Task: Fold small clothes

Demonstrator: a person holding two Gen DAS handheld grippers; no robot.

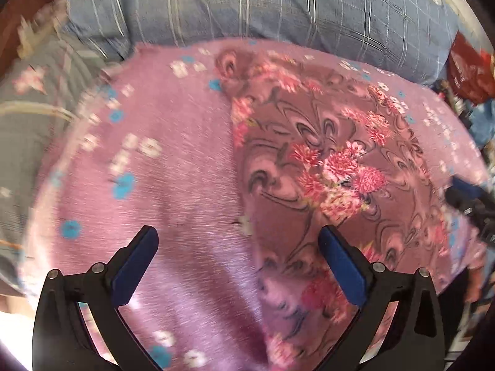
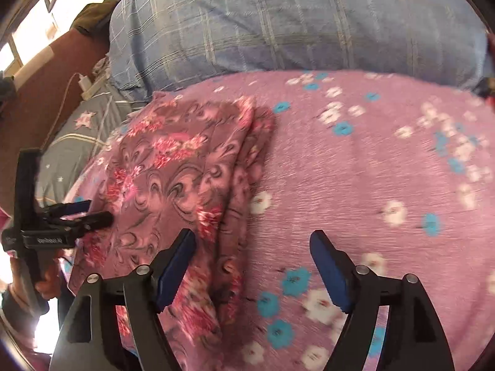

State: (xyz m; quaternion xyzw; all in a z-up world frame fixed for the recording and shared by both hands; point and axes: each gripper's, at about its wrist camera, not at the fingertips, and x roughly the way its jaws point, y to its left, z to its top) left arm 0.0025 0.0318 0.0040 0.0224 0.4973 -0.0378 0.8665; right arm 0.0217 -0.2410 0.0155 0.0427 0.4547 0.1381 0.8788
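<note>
A small mauve garment with pink flowers and dark swirls (image 1: 324, 167) lies folded on a purple flowered bedspread (image 1: 173, 167). It also shows in the right wrist view (image 2: 173, 173), left of centre. My left gripper (image 1: 238, 238) is open and empty, hovering over the garment's left edge. My right gripper (image 2: 252, 241) is open and empty, above the garment's right edge. The left gripper also appears in the right wrist view (image 2: 89, 213) at the garment's left side, and the right gripper in the left wrist view (image 1: 473, 204) at its right side.
A blue plaid pillow (image 1: 263, 3) lies behind the bedspread, also in the right wrist view (image 2: 294, 21). A grey star-print sheet (image 2: 80, 130) lies to the left with a white charger and cable (image 2: 83, 82). Red items (image 1: 467, 68) sit at the far right.
</note>
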